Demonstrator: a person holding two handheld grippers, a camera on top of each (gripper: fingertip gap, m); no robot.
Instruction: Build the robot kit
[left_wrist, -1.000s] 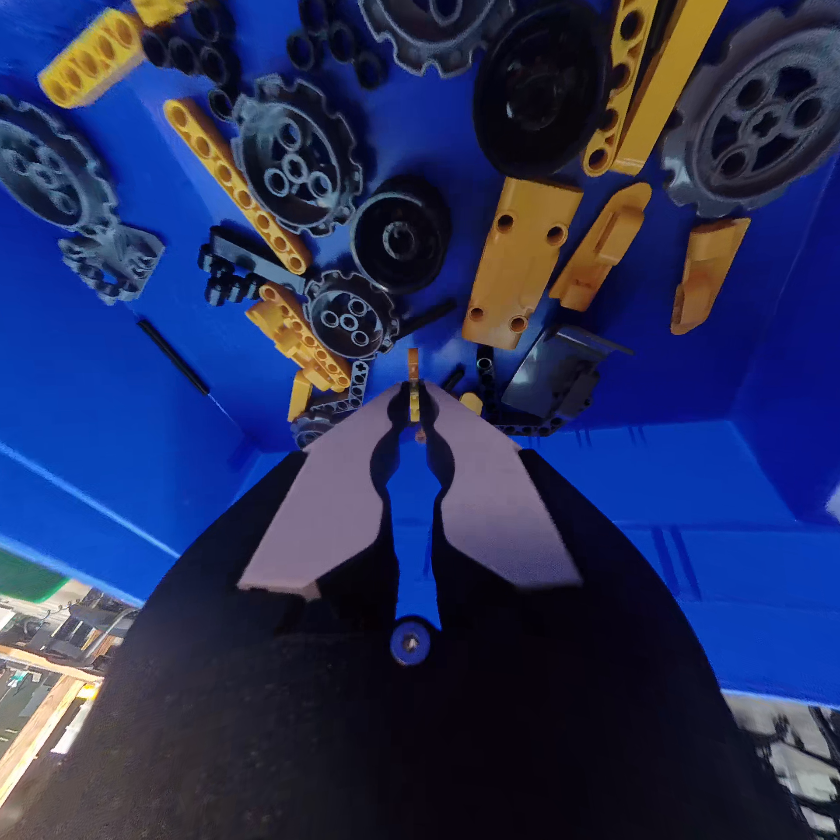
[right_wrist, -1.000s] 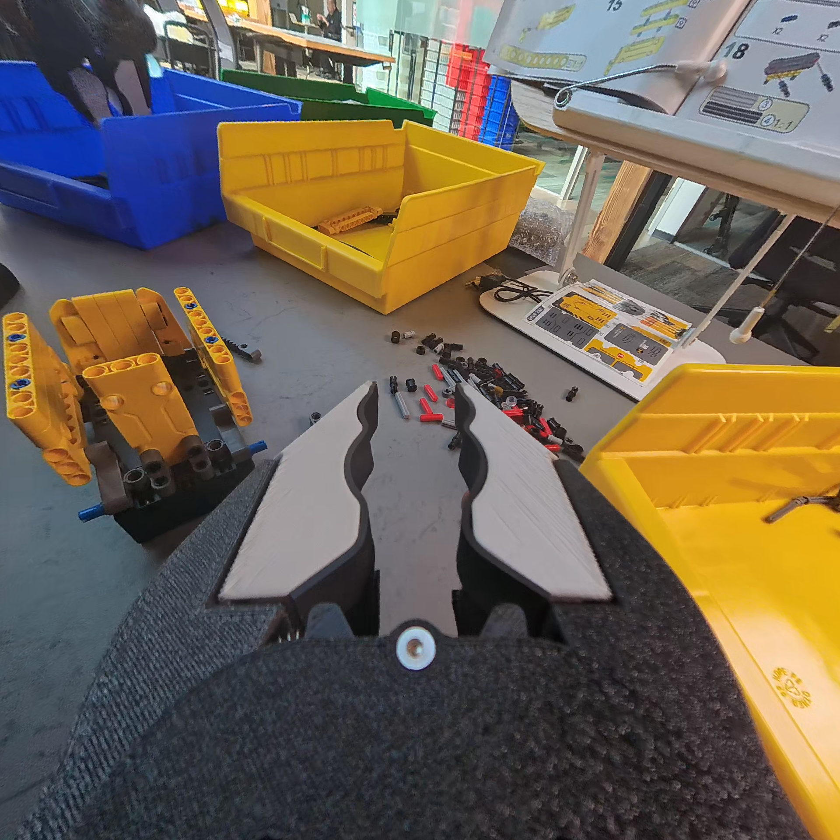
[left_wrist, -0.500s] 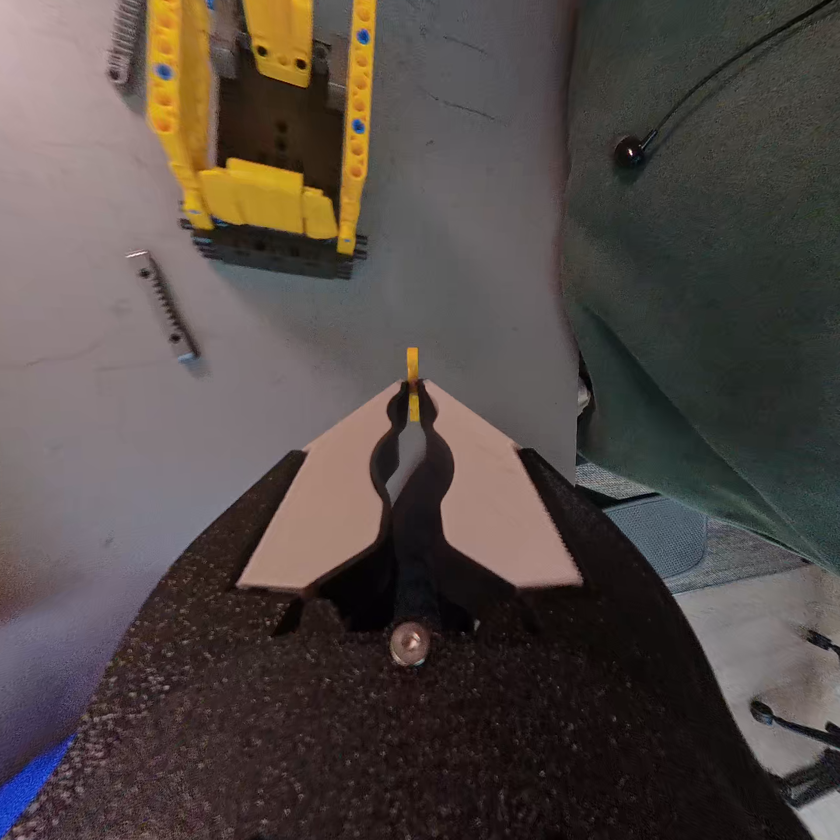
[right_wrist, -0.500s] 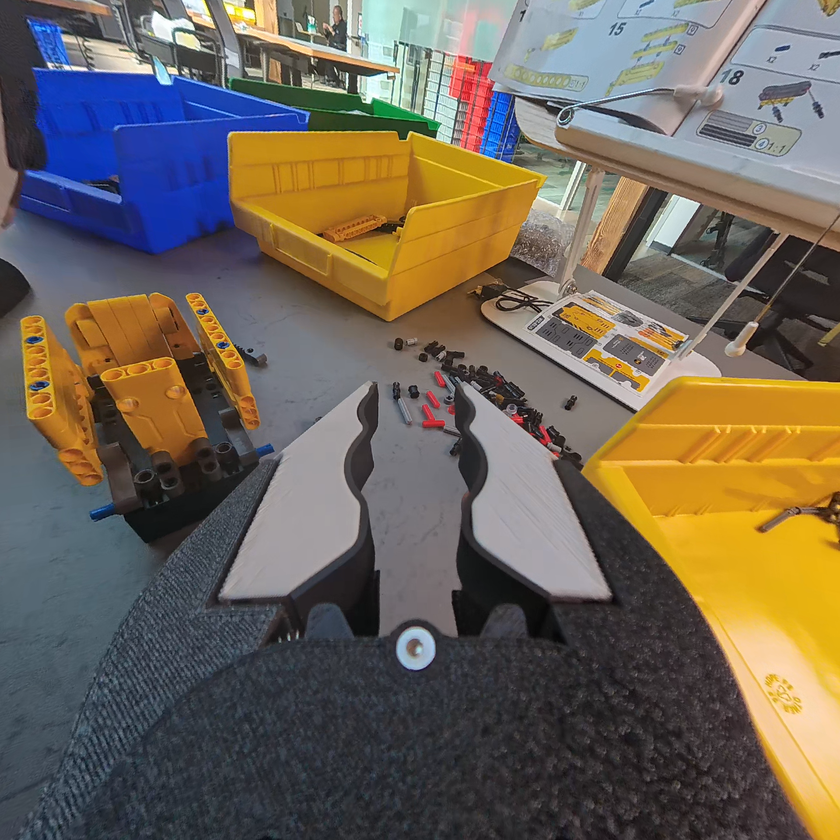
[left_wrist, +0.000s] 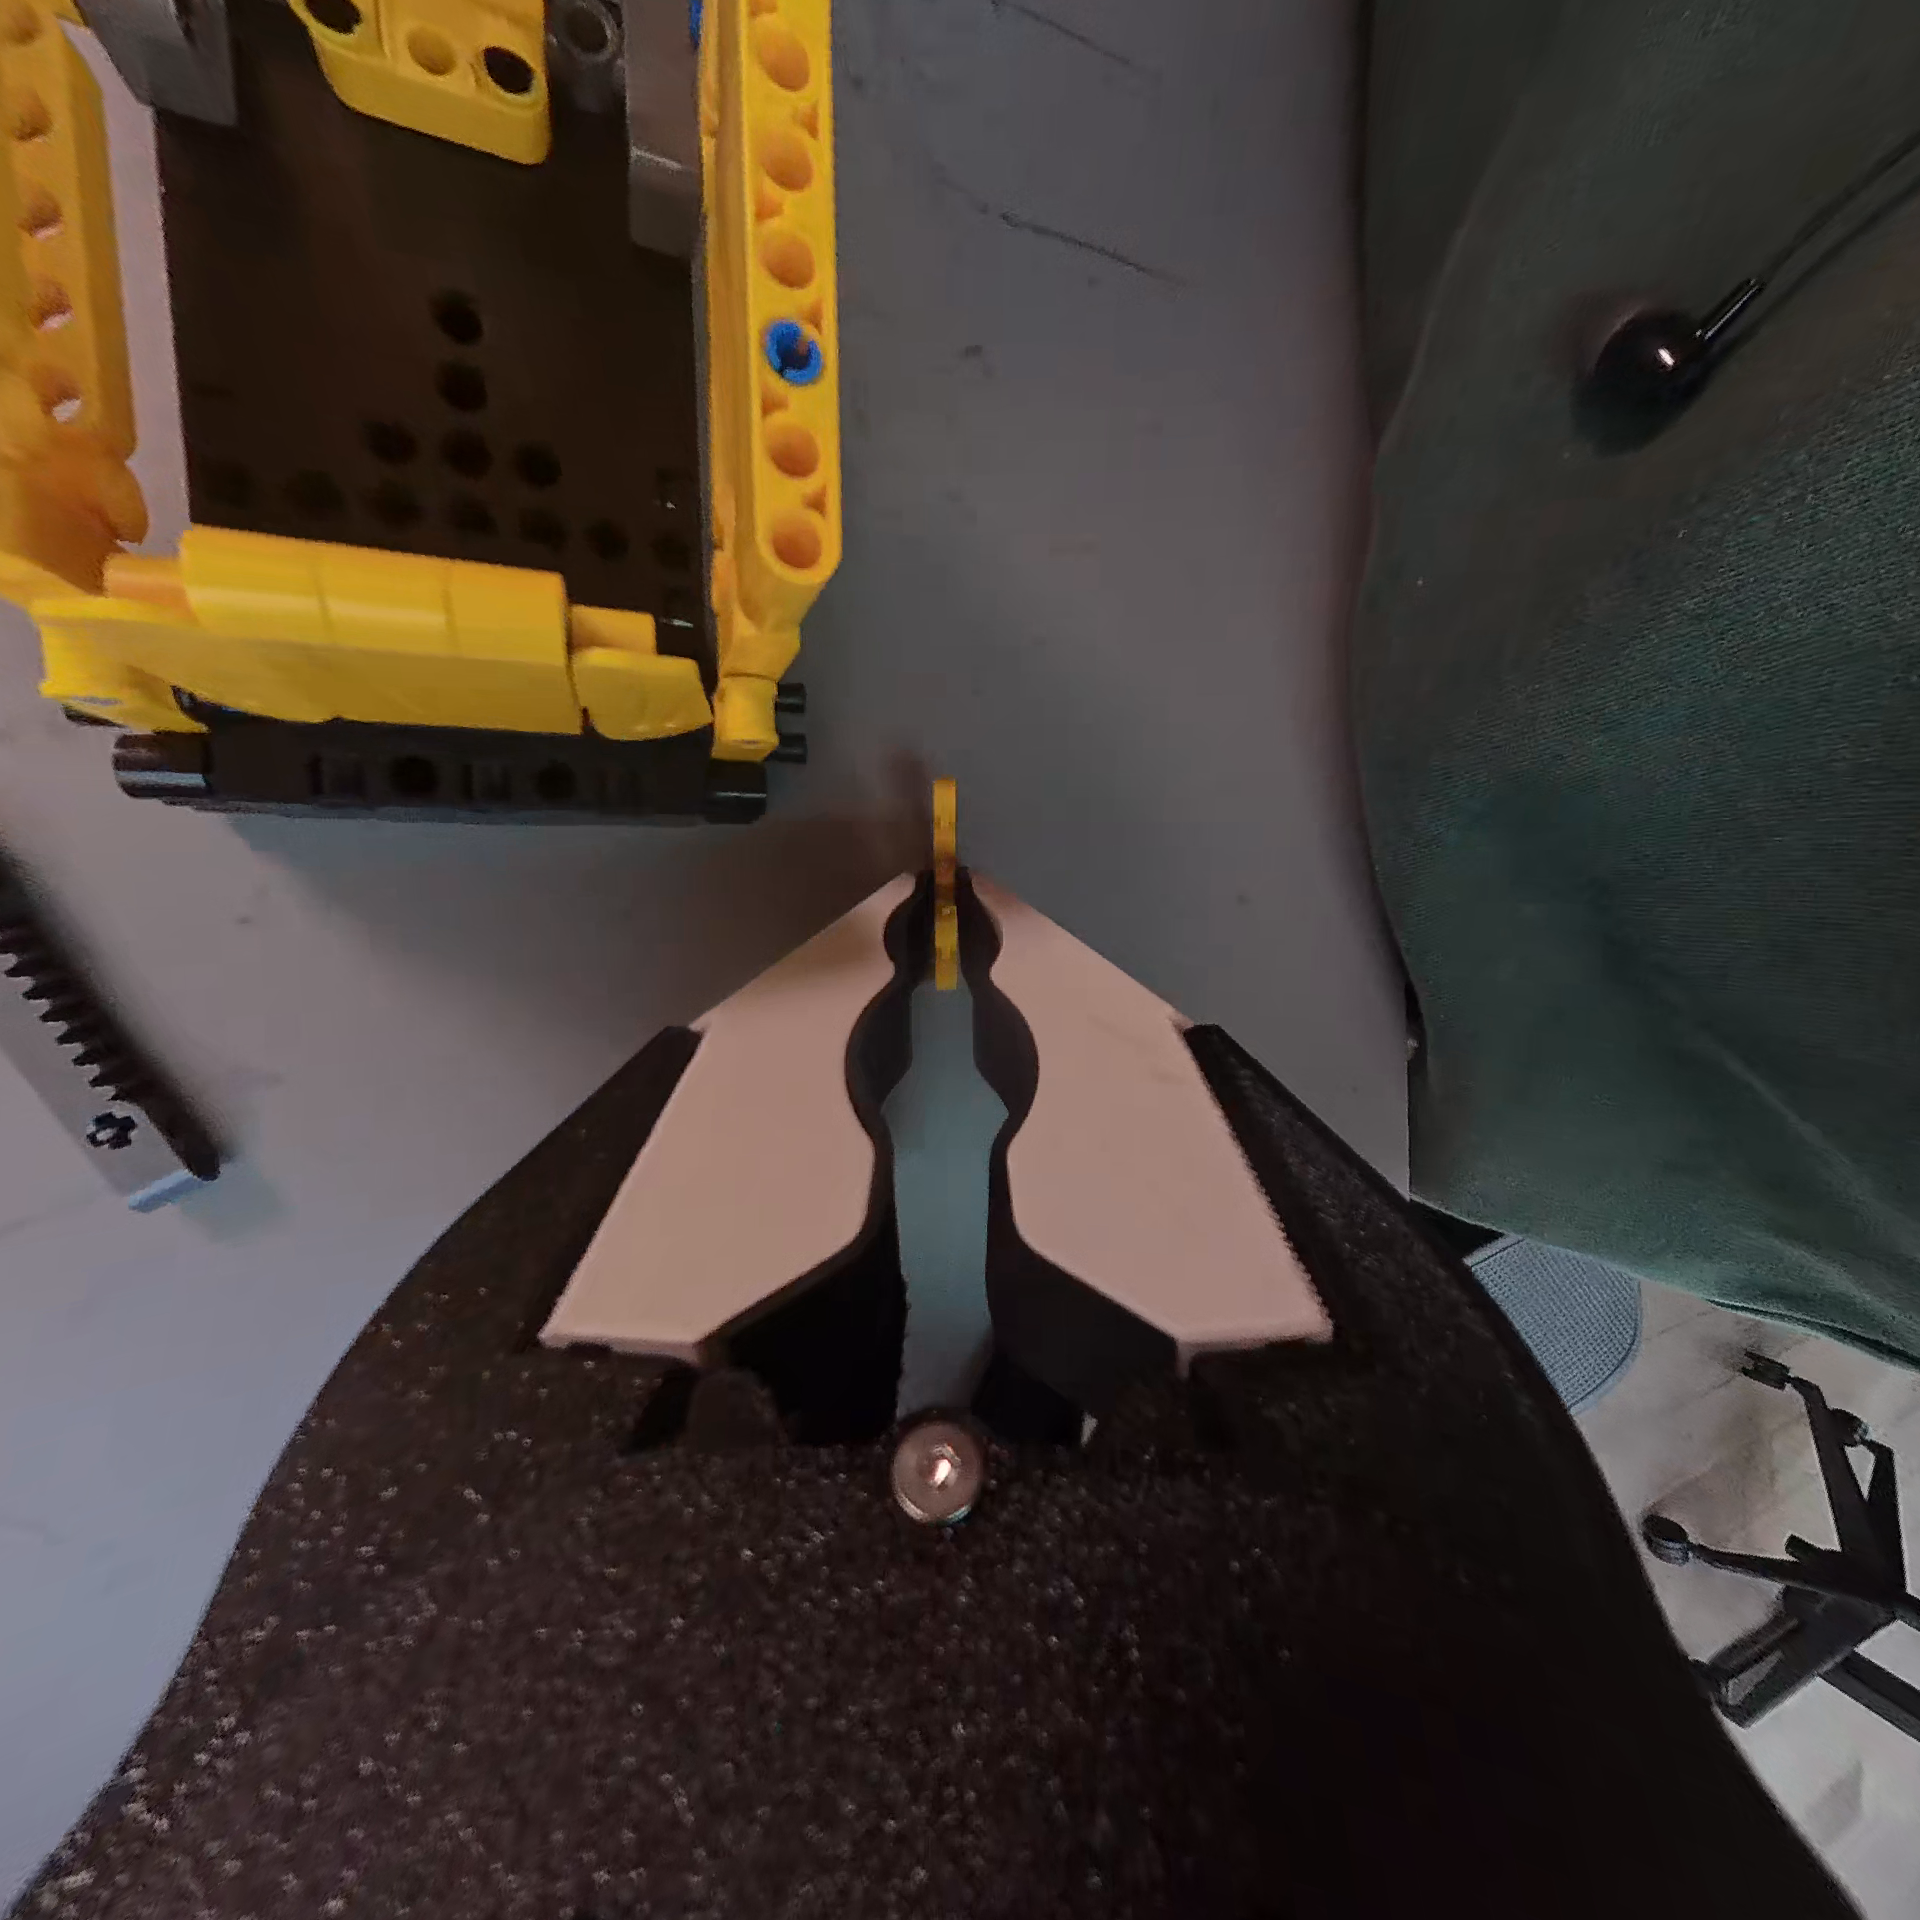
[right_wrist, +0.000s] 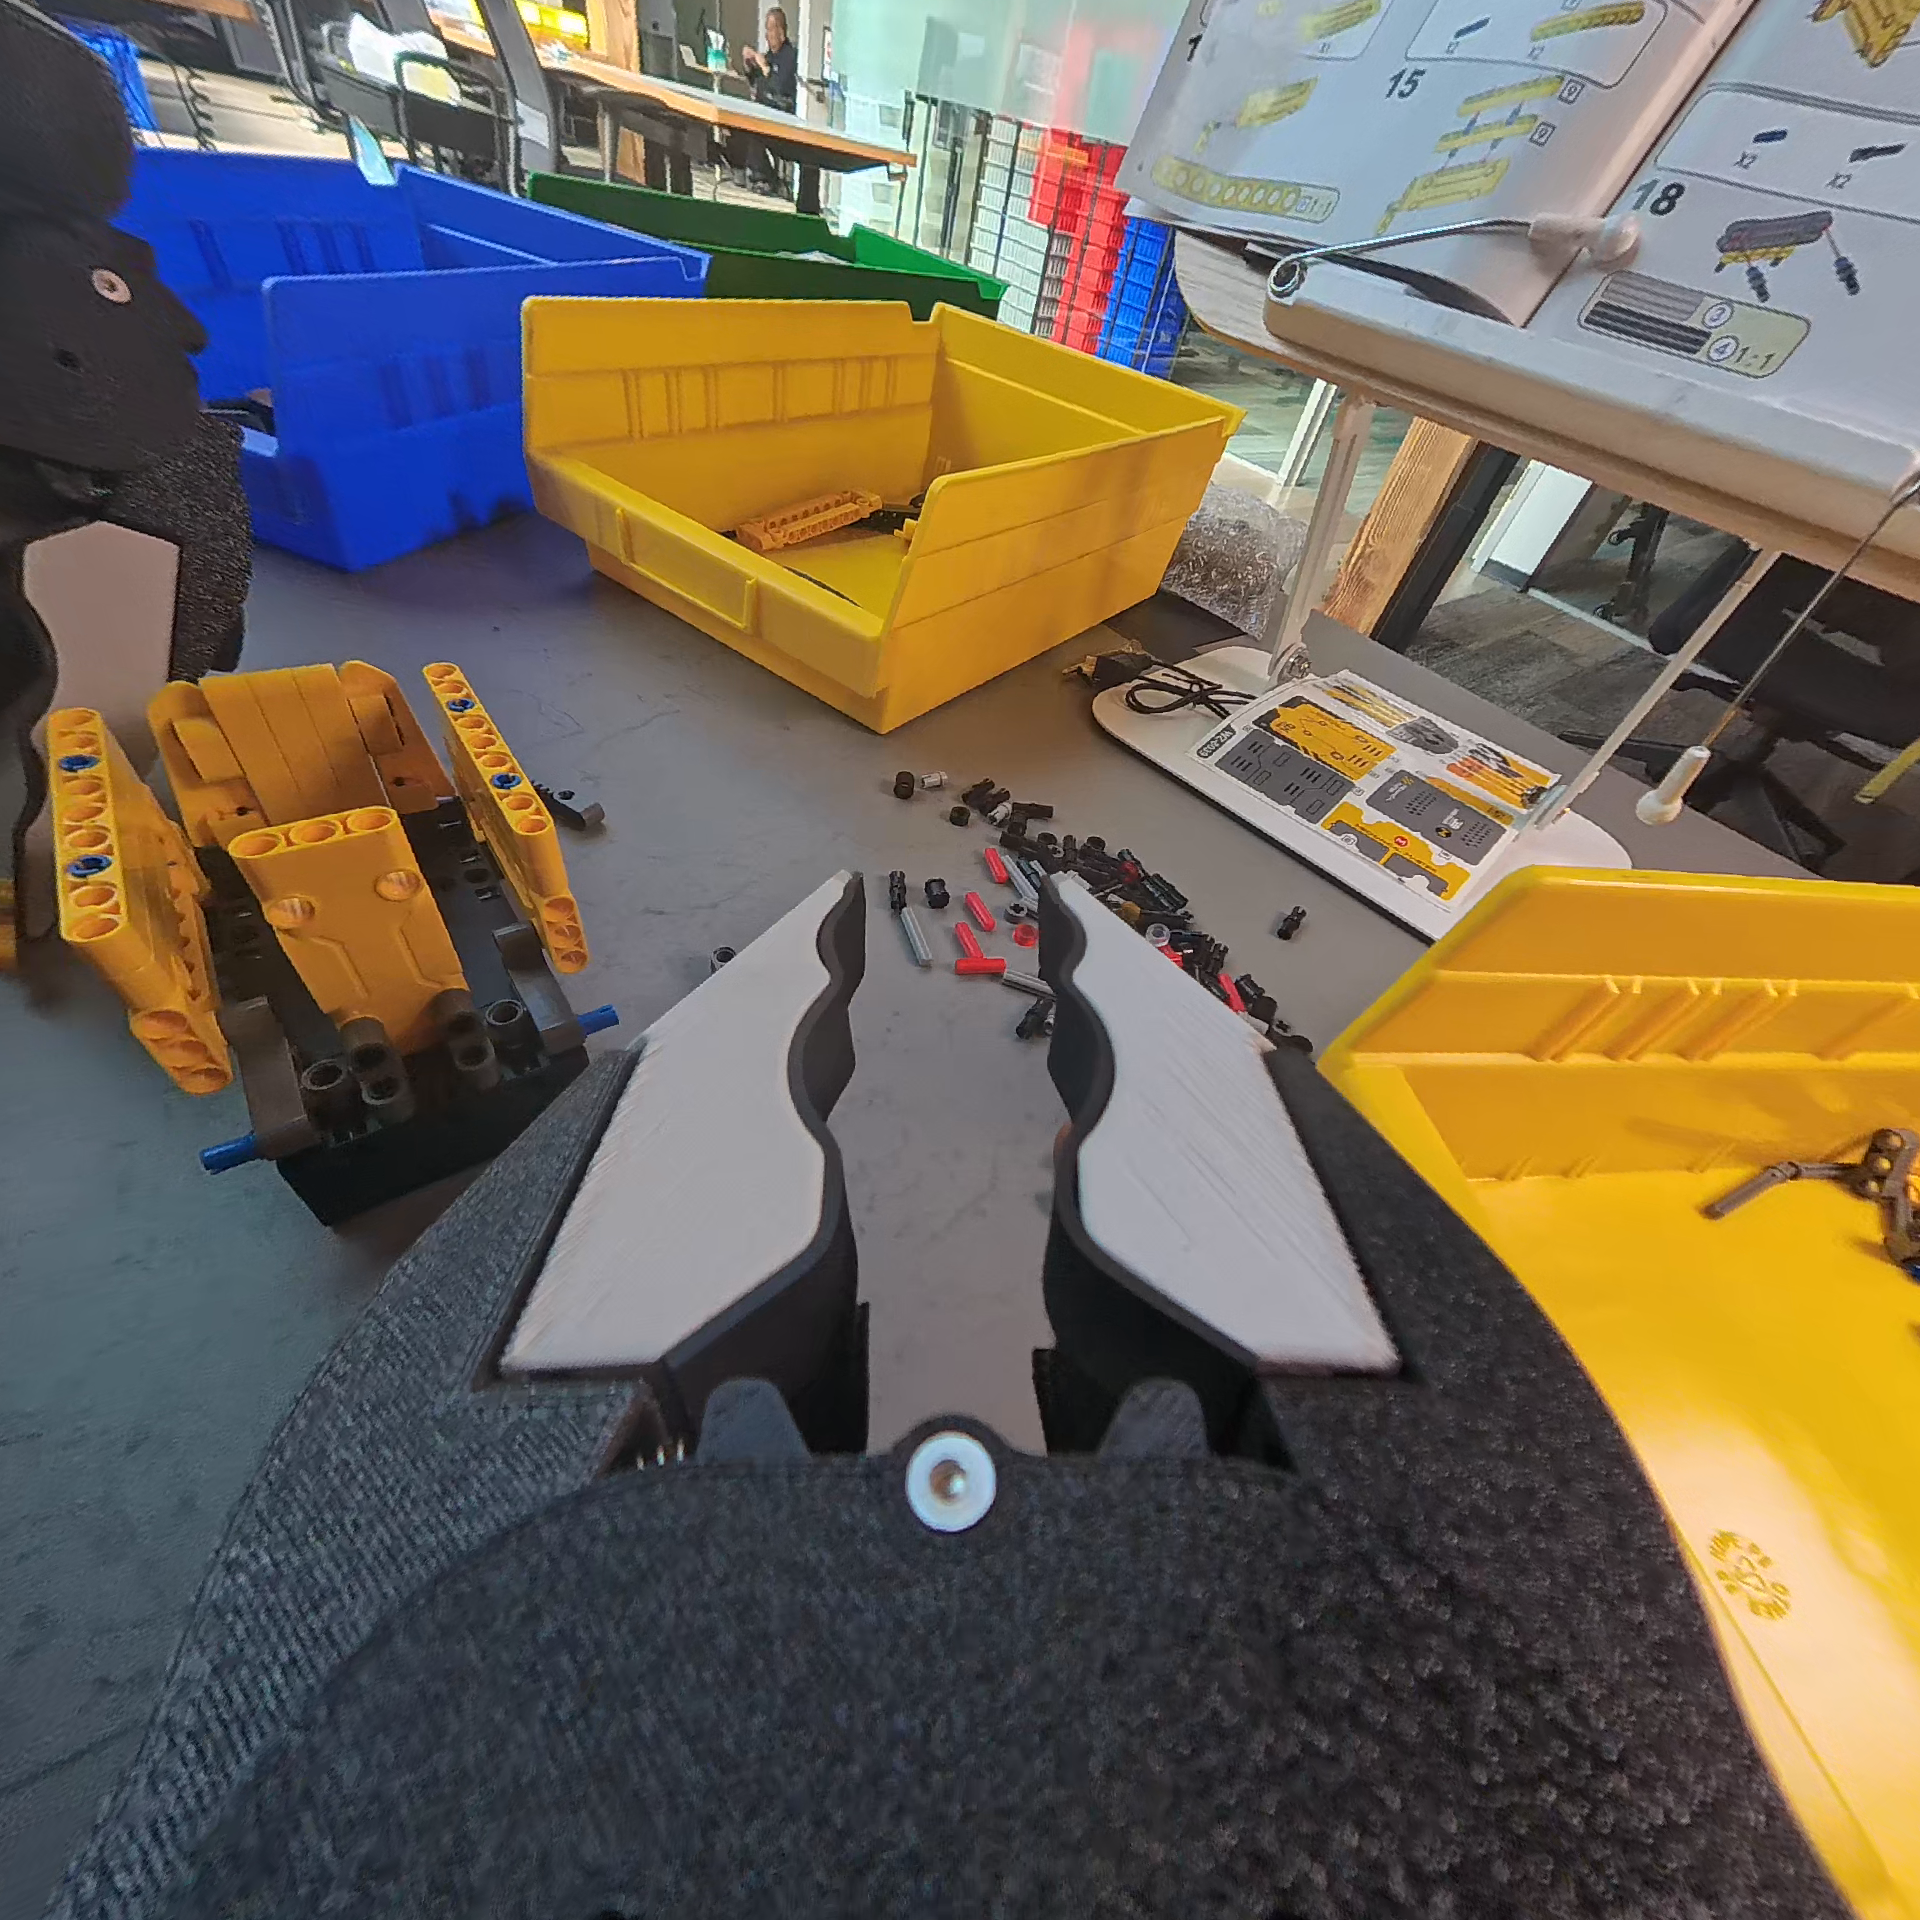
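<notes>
Left gripper (left_wrist: 943, 883) clamped on thin yellow piece (left_wrist: 943, 831), possibly small beam; yellow-black assembly (left_wrist: 436, 436) at 10 o'clock. Right gripper (right_wrist: 951, 914) apart, empty, above loose pins (right_wrist: 1081, 883).

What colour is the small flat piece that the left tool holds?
Yellow. The small flat piece shows best in the left wrist view, pinched at the left tool tips.

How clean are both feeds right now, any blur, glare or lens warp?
Left wrist view: the yellow and black model smears at the left edge, the thin yellow piece looks soft. Right wrist view: sharp, bright backlight from windows, fisheye bends the near yellow bin.
</notes>
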